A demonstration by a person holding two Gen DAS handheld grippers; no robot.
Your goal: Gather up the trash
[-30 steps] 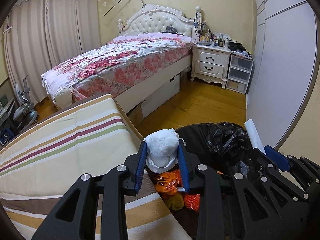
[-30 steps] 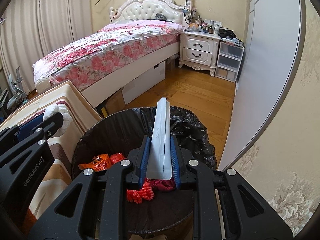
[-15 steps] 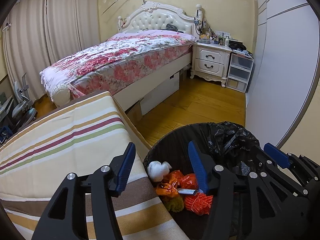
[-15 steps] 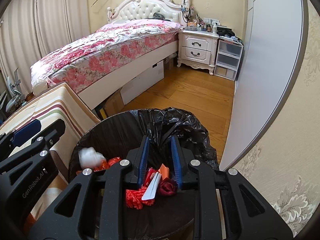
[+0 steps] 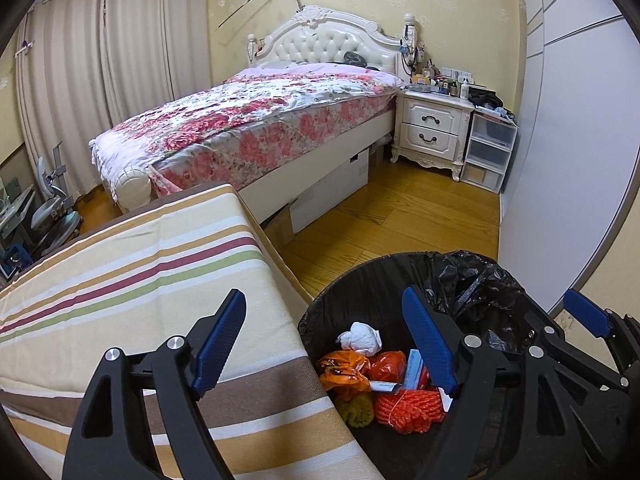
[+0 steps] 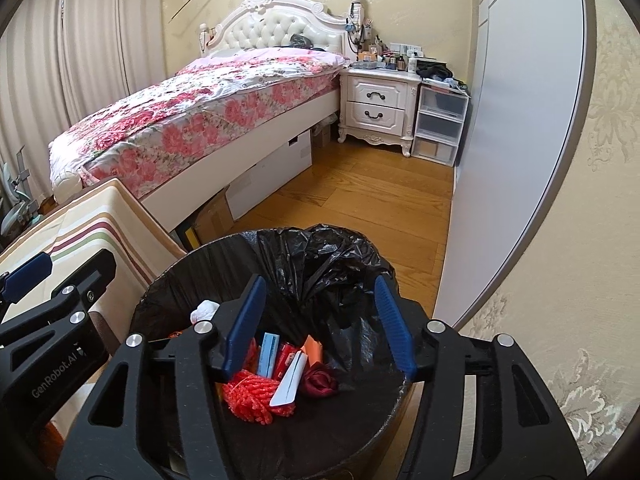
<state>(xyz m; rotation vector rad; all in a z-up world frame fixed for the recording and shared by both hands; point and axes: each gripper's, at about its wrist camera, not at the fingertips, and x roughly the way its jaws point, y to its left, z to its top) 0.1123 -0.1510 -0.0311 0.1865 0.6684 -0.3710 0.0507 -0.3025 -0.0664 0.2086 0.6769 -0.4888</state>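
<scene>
A round bin with a black liner (image 5: 472,280) (image 6: 320,252) stands on the floor beside the striped table. Inside lie a crumpled white tissue (image 5: 360,337) (image 6: 203,309), orange plastic (image 5: 342,372), an orange net bundle (image 5: 408,406) (image 6: 252,396), a white paper strip (image 6: 289,378) and a dark red rose (image 6: 319,378). My left gripper (image 5: 324,340) is open and empty over the bin's left rim. My right gripper (image 6: 318,324) is open and empty above the bin; it also shows in the left wrist view (image 5: 584,316).
A table with a striped cloth (image 5: 120,280) (image 6: 80,224) is left of the bin. A bed with a floral cover (image 5: 248,124) lies behind. A white nightstand (image 5: 430,128) and plastic drawers (image 5: 486,152) stand by the grey wardrobe (image 5: 568,160). Wooden floor (image 5: 384,224) lies between.
Both grippers opened wider. The white tissue fell from the left gripper and the paper strip from the right gripper into the bin, where both now lie.
</scene>
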